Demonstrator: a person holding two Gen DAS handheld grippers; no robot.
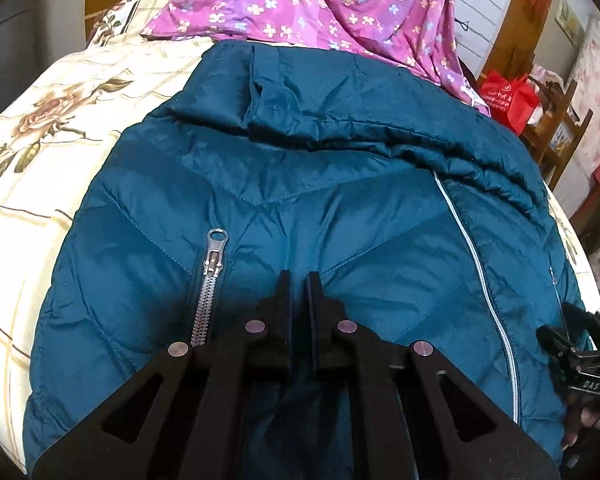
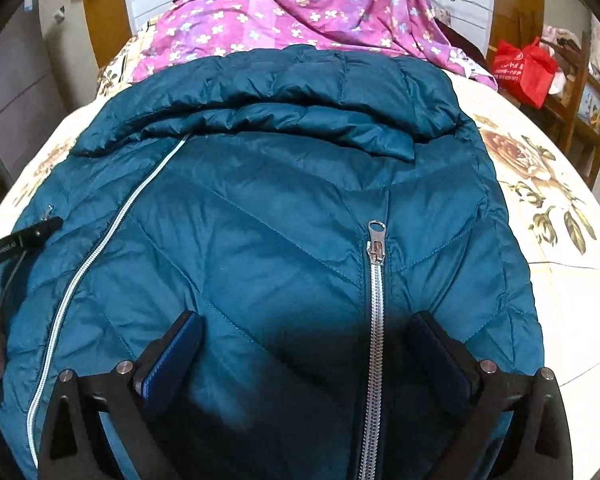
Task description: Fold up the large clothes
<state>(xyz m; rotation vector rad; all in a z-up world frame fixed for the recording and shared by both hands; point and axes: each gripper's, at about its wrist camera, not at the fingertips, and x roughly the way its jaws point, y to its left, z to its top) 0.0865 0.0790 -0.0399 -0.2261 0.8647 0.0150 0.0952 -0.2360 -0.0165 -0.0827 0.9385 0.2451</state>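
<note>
The teal padded jacket (image 2: 284, 216) lay flat; the left gripper (image 1: 299, 276) was closed empty, the right gripper (image 2: 308, 344) spread wide, so both hem corners were best pinched together and lifted evenly.

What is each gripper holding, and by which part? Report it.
Nothing. Left gripper is shut with no fabric visibly pinched; right gripper is open over the jacket.
</note>
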